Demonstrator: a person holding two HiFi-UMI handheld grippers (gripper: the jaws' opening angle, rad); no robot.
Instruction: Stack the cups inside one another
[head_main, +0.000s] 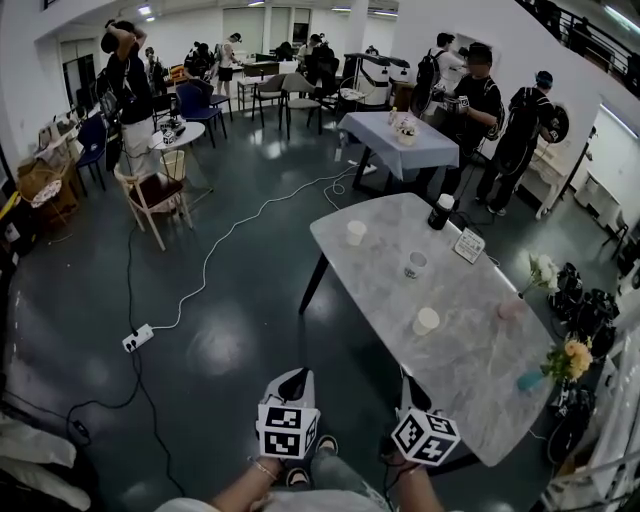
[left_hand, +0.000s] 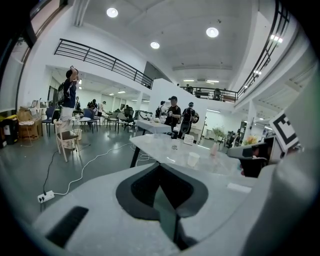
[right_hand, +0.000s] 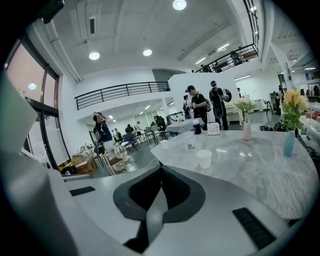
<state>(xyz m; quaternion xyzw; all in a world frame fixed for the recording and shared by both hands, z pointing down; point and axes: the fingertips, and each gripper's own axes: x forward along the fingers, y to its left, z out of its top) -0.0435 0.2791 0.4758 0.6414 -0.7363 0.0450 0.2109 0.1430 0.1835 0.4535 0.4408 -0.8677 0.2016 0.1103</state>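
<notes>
While near table (head_main: 470, 340), left gripper (left_hand: 159, 165), right gripper (right_hand: 161, 167) shut, empty.

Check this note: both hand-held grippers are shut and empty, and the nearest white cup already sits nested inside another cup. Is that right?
Not quite. The nearest white cup stands alone on the marble table, nested in nothing, as the head view shows. The rest holds: the left hand-held gripper and the right hand-held gripper are both shut and empty.
</notes>
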